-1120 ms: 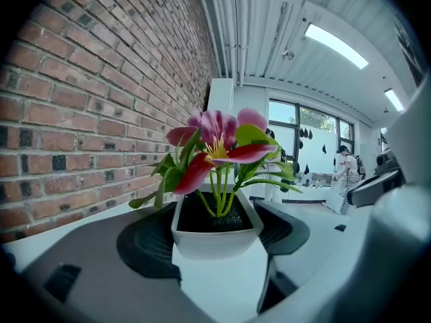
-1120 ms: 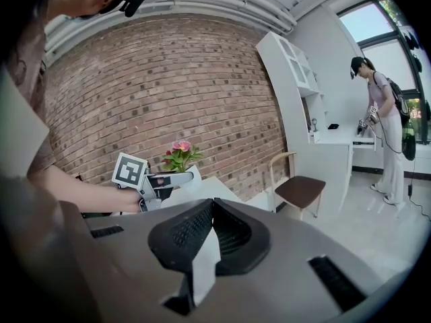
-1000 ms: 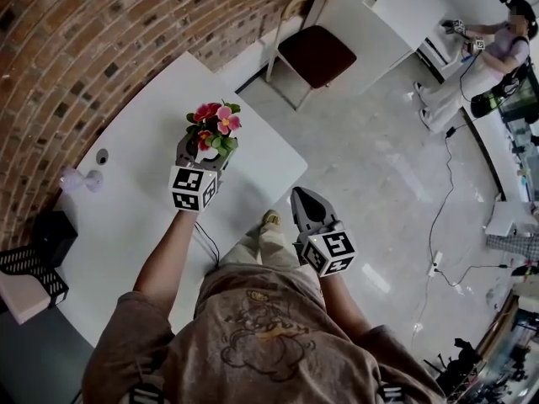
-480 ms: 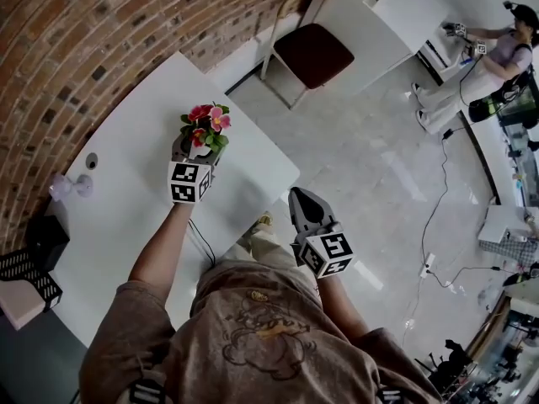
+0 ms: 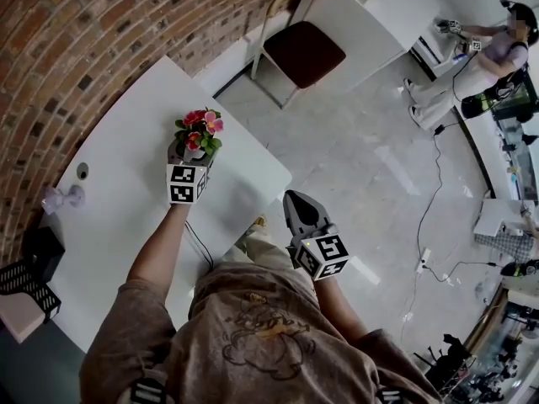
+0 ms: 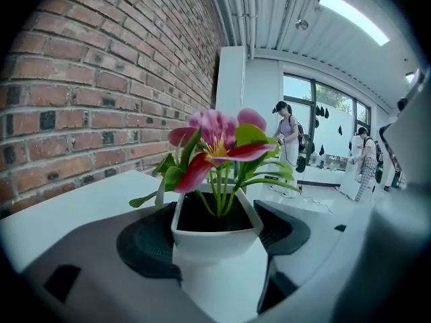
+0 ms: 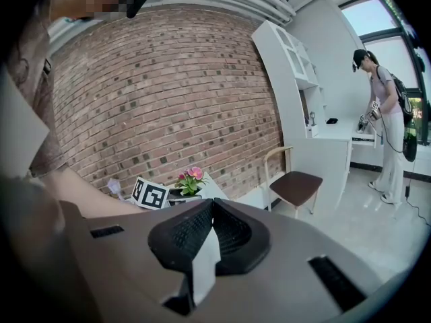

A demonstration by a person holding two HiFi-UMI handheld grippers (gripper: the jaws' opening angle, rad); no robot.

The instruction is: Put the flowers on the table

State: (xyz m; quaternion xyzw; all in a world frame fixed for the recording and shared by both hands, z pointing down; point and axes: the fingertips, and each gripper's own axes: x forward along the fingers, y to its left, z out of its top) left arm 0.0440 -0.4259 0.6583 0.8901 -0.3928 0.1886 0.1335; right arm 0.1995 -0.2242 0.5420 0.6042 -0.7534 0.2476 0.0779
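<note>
The left claw (image 5: 187, 156) is squeezing a white pot (image 6: 215, 241) from both sides. The flowers (image 5: 198, 130), pink and red with green leaves, stand up straight in it. The pot is over the white counter (image 5: 118, 141), near the edge by the floor. I can't tell if its bottom is touching the counter yet.

I think this is the putting-down step. Next, the pot needs to go down flat, and then the claw needs to let go slowly so the pot doesn't tip.

The right claw (image 5: 301, 213) is closed with nothing in it, out over the floor.

The counter is smooth and mostly bare, next to a brick wall (image 5: 59, 49). A chair (image 5: 301, 53) stands past its end. The floor (image 5: 379, 158) is shiny, with a cable (image 5: 441, 194) on it.
</note>
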